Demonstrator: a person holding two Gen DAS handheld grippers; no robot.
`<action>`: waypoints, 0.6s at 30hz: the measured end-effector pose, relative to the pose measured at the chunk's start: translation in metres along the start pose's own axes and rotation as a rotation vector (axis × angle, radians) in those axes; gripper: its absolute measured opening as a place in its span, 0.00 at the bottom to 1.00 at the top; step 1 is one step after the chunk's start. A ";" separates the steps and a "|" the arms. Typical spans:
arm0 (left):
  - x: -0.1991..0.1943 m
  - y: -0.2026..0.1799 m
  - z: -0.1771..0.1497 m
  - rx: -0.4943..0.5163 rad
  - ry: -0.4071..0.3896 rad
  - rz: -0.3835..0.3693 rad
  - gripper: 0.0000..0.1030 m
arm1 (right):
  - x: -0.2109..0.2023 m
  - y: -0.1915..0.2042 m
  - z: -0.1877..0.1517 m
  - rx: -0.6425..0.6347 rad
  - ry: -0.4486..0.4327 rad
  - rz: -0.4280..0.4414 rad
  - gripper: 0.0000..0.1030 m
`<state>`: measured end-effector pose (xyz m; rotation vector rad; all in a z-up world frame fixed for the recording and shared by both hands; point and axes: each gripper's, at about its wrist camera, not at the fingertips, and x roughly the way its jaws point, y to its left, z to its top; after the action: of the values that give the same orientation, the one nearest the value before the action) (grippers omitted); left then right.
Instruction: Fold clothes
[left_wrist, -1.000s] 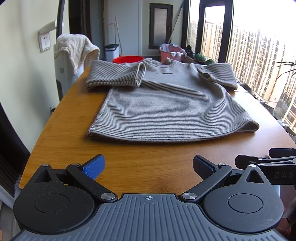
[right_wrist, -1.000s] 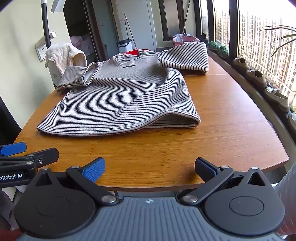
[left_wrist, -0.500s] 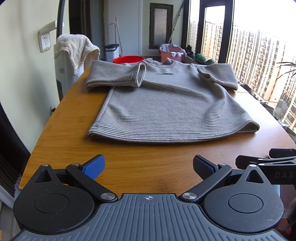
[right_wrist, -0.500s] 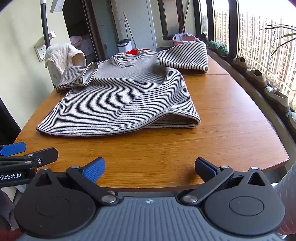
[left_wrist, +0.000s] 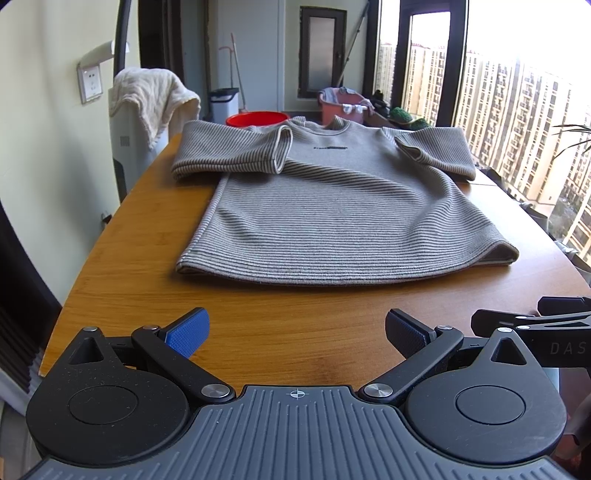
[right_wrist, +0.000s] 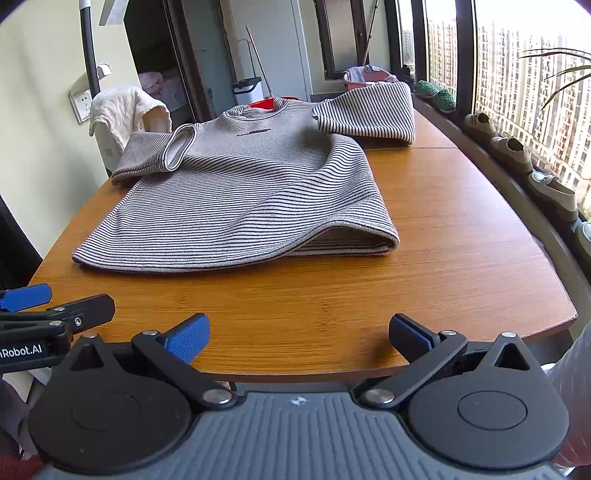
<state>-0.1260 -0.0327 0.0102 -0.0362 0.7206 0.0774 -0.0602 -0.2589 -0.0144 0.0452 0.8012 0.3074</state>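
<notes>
The striped sweater (left_wrist: 332, 218) lies front up on the wooden bench (left_wrist: 140, 295), collar at 12 o'clock, hem toward the cameras. Its left sleeve (left_wrist: 229, 155) is folded inward across the chest; its right sleeve (right_wrist: 369, 114) lies out to 2 o'clock.

Left claw (left_wrist: 295, 334): jaws spread wide, holding nothing, above the near bench edge, well apart from the hem. Right claw (right_wrist: 297, 334): same condition, just beside the left one.

Handling, judged from appearance:
- The knit looks thick, soft and limp; it will likely sag and drape when lifted.
- It appears light, not fragile, and unlikely to slip between the ribbed pads.
- Recommended hold points: the two hem corners, at 10 o'clock (left_wrist: 184, 264) and 2 o'clock (left_wrist: 506, 254). Pinch both layers together.
- The hem gapes at the right corner; a shallow pinch risks catching only the top layer.
</notes>
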 end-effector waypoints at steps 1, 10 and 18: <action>0.000 0.000 0.000 0.000 0.001 0.000 1.00 | 0.000 0.000 0.000 0.000 0.001 0.000 1.00; 0.000 0.000 -0.001 -0.005 0.004 -0.003 1.00 | 0.001 0.000 0.000 0.001 0.003 0.001 1.00; 0.000 0.001 -0.002 -0.005 0.002 -0.002 1.00 | 0.001 -0.001 0.000 0.003 0.002 0.002 1.00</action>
<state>-0.1276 -0.0315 0.0087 -0.0421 0.7222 0.0779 -0.0591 -0.2593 -0.0155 0.0484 0.8041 0.3087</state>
